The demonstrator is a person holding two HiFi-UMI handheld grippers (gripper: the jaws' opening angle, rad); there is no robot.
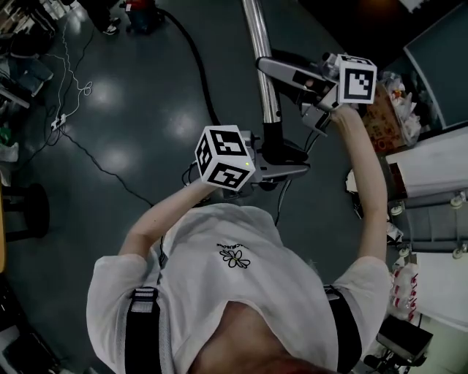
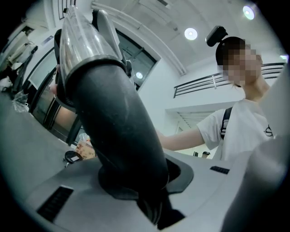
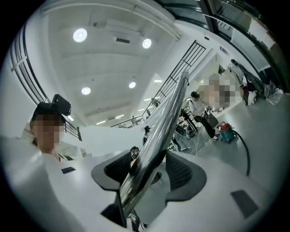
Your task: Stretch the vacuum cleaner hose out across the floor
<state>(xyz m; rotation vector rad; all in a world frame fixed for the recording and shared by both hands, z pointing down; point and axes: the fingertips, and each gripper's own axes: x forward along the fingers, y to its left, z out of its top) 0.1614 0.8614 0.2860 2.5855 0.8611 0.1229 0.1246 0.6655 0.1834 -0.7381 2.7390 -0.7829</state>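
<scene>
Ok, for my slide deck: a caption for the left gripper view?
Left claw clamped on the vacuum's black hose handle, with the person in a white shirt behind.

The metal wand tube [image 1: 257, 36] is running between the parted jaws of the right gripper [image 1: 272, 69]; nearer the person, the left gripper [image 1: 281, 166] is clamping the black curved handle [image 2: 113, 127]. The black ribbed hose [image 1: 194, 55] is trailing left of the tube, apparently toward a red canister [image 1: 144, 16].

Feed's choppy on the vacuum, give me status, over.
Left gripper shut on black handle. Right gripper open around metal tube. Hose curves across floor. Thin cable left of it.
</scene>
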